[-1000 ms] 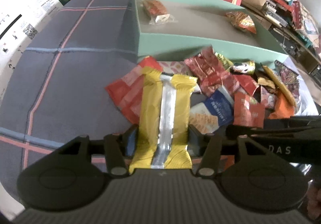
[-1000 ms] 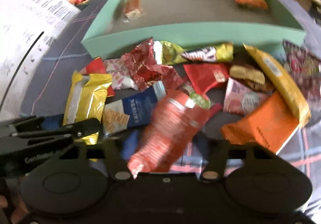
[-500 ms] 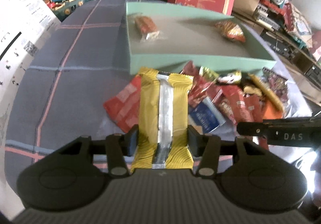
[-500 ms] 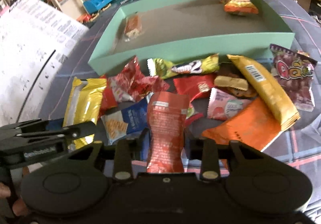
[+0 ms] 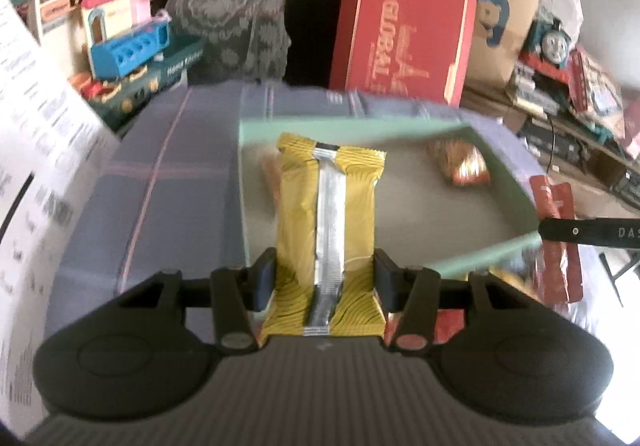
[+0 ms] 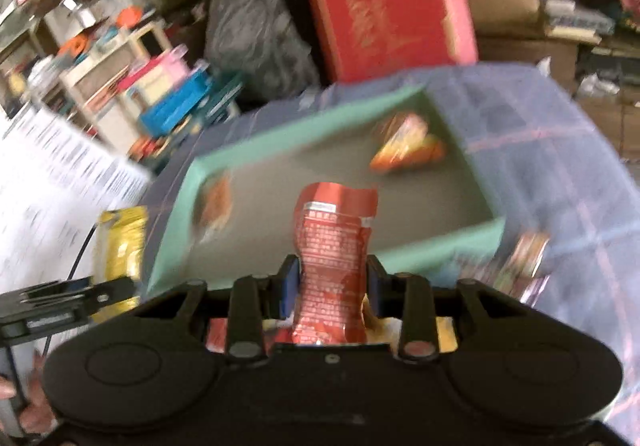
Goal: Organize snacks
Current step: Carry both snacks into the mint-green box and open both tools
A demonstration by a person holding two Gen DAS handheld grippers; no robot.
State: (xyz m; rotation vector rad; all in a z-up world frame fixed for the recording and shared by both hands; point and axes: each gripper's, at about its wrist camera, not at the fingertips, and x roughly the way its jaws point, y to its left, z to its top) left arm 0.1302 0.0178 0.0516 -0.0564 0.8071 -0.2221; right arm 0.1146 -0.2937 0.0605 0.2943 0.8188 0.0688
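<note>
My left gripper [image 5: 324, 282] is shut on a yellow snack packet [image 5: 330, 214] with a silver seam, held up over the near left part of the green tray [image 5: 400, 124]. My right gripper [image 6: 331, 286] is shut on a red snack packet [image 6: 334, 242], held above the tray's near wall [image 6: 452, 246]. The red packet also shows at the right of the left wrist view [image 5: 558, 242], and the yellow packet at the left of the right wrist view [image 6: 122, 242]. Two orange-red snacks [image 6: 404, 146] [image 6: 216, 202] lie in the tray.
The tray sits on a grey-blue checked cloth [image 5: 168, 198]. More loose snacks [image 6: 528, 250] lie in front of the tray. A red box [image 5: 404, 30], toys [image 5: 132, 42] and stacked clutter stand behind the table. White printed paper [image 5: 36, 174] is at the left.
Both grippers have lifted their packets off the pile and moved forward toward the tray. The snack pile has dropped out of view below the grippers.
</note>
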